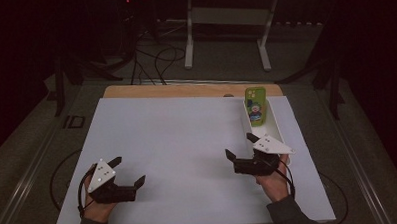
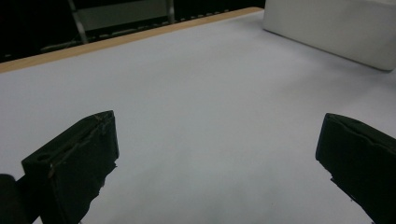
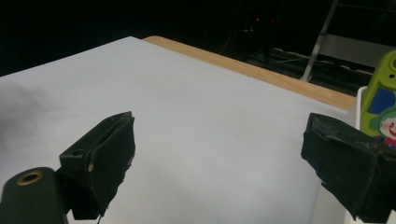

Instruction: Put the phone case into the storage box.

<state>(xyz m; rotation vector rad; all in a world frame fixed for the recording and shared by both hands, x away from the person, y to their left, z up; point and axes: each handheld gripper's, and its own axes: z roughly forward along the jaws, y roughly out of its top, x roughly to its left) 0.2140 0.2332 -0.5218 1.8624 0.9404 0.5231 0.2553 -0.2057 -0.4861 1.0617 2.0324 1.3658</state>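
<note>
A green phone case with a cartoon clown print (image 1: 256, 106) leans upright in a narrow white tray (image 1: 273, 124) at the right of the white sheet; the case (image 3: 382, 112) also peeks in at the right edge of the right gripper view. My right gripper (image 1: 240, 146) stands open just left of the tray's near end, nothing between its jaws (image 3: 219, 154). At the front left my left gripper (image 1: 130, 171) is open over bare sheet, jaws wide apart (image 2: 215, 149). The tray's white wall (image 2: 336, 28) lies far off to its upper right.
A white sheet (image 1: 177, 142) covers a wooden table whose far edge (image 1: 185, 90) shows. Beyond it are a white metal stand (image 1: 228, 21), cables on the floor (image 1: 154, 58) and dark frame legs at both sides.
</note>
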